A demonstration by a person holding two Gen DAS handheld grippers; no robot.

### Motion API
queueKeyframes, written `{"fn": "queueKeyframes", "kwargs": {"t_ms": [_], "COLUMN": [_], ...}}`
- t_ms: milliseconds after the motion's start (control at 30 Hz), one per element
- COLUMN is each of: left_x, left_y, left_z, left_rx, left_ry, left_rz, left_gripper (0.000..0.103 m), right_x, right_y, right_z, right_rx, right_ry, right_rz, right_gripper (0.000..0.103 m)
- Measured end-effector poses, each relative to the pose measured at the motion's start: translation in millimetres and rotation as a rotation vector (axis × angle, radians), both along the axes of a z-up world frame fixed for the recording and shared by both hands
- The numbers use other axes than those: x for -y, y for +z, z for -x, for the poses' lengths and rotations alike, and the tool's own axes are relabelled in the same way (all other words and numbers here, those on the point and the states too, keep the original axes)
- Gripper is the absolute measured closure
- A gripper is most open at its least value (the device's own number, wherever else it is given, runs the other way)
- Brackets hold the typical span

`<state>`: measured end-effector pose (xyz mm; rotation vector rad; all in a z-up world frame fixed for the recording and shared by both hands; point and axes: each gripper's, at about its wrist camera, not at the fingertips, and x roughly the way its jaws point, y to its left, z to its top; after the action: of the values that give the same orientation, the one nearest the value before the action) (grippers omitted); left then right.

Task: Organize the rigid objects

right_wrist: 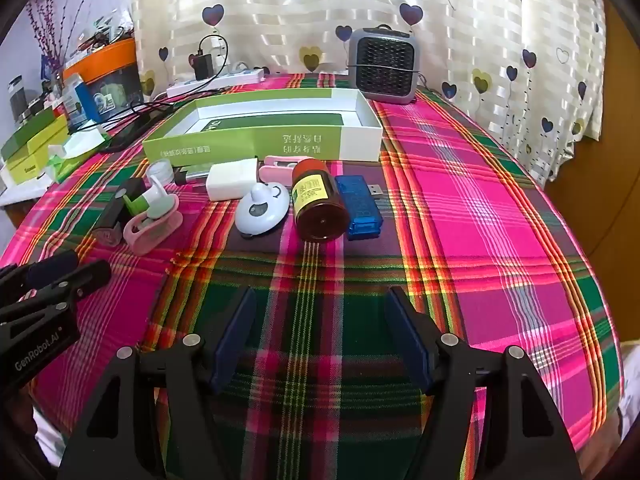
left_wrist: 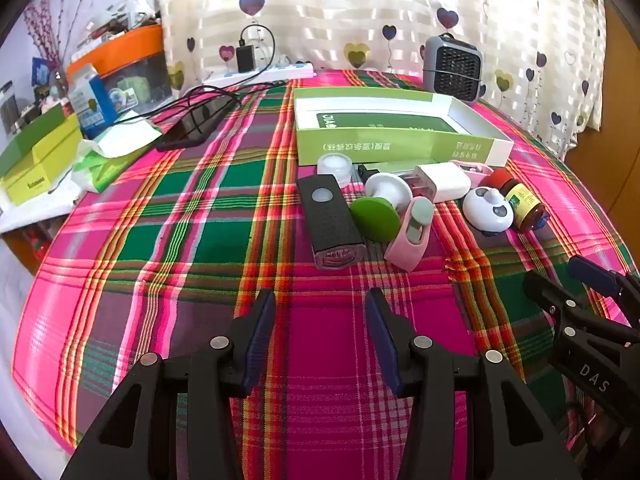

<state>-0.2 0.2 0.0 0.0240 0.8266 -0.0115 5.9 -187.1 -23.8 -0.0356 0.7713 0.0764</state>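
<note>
While both the left hand-held gripper (left_wrist: 320, 332) and right hand-held gripper (right_wrist: 322, 332) hover wide open and empty, small rigid objects crowd beside the green-and-white cardboard box (right_wrist: 256, 142) on the plaid-covered bench (right_wrist: 480, 208), so the sideways brown glass jar (right_wrist: 318, 204) may roll if nudged.

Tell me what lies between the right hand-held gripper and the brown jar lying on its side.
Nothing: in the right wrist view, only bare plaid tablecloth stretches from the open right hand-held gripper up to the brown jar.

Daylight came through the curtain (left_wrist: 360, 12), bright and streaky. Colours were oversaturated. Strong fisheye bending and dark vignette at corners. Focus was sharp throughout.
</note>
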Motion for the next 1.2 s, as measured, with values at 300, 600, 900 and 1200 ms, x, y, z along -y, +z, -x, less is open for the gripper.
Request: {"fn": "queueKeyframes", "kwargs": {"t_ms": [300,600,900,1200], "left_x": [1.5,1.0,0.8,0.8], "left_y": [0.1,0.1,-0.6,-0.8], "left_z": [-0.4,-0.6,0.7,0.9], "left_rx": [-0.002,0.003,0.003,0.005], "left_ry": [-0.001,-0.005,-0.005,-0.006], "left_rz": [-0.008,-0.001,-0.002,-0.004], "left_gripper": [0.058,0.058,0.058,0.058], "right_x": [-2.3,0.2,0.3,0.0], "right_y": [0.6,0.5,0.7,0.3], "right_z": [-0.5,0.3,-0.6,-0.4], "right_rx": [-0.001,0.0,0.0,0.001], "right_ry": [-0.001,-0.002,-0.002,-0.004], "right_rz": [-0.003,-0.007,-0.006,-0.007], "right_gripper": [0.036,0.036,0.036,0.036]}}
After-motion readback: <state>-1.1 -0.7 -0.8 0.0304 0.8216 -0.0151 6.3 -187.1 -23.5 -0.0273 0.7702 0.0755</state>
